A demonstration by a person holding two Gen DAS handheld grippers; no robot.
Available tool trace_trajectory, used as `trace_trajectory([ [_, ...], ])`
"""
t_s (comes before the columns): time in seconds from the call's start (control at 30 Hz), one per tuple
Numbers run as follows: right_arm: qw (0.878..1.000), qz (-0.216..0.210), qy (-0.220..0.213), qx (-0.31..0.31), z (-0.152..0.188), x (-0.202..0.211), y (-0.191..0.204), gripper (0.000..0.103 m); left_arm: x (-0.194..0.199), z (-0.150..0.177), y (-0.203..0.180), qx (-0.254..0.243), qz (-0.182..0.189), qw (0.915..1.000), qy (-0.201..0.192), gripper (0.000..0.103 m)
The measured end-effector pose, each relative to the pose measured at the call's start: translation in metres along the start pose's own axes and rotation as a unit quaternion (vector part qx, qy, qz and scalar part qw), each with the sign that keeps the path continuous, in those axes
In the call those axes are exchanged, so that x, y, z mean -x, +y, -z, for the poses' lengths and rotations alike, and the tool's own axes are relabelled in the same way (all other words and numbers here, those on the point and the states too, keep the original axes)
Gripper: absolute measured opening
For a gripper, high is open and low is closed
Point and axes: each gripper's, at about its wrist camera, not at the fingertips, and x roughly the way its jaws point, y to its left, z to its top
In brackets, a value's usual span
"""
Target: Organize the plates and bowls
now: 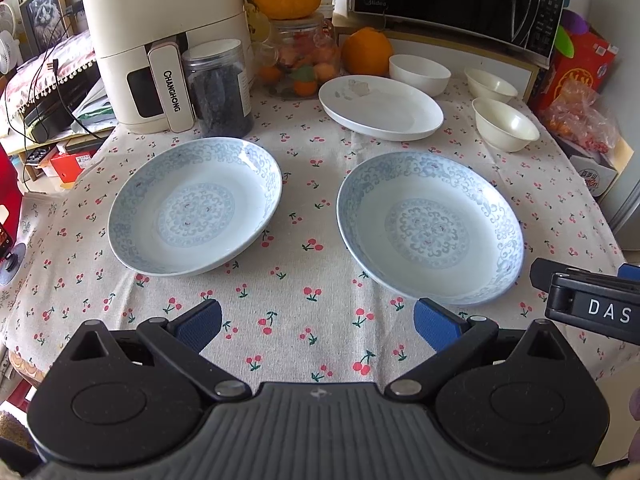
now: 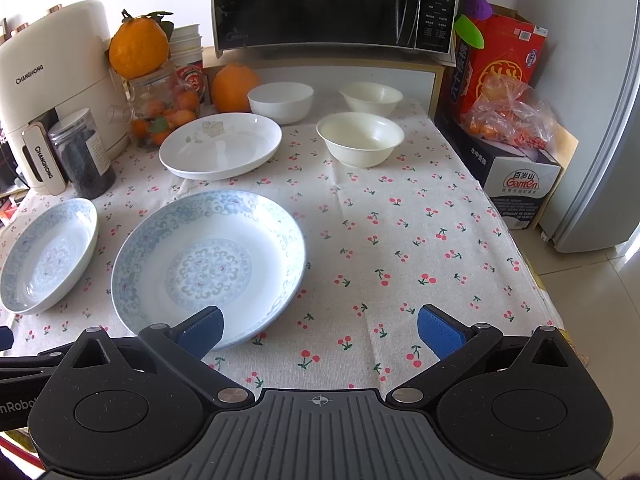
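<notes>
Two blue-patterned plates sit side by side mid-frame on the cherry-print tablecloth [image 1: 304,184]: left plate [image 1: 196,206], right plate [image 1: 430,226]. White plate [image 1: 380,106] lies behind them, upper centre. Three white bowls stand upper right, apart from each other: [image 1: 419,74], [image 1: 491,85], [image 1: 505,124]. Left gripper [image 1: 318,322] spread wide, empty, over bare cloth. Right gripper [image 2: 320,326] also wide, empty, its left finger over the near plate's rim.
</notes>
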Motion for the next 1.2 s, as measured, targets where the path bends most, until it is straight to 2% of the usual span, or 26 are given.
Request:
trace_trajectory([
  [1.2,1.0,-0.001,-0.001,0.003,-0.0005,0.0019,0.0003,0.103,0.0012,-0.0001,-0.0003,0.002,0.004,1.0,-0.005,0.103],
])
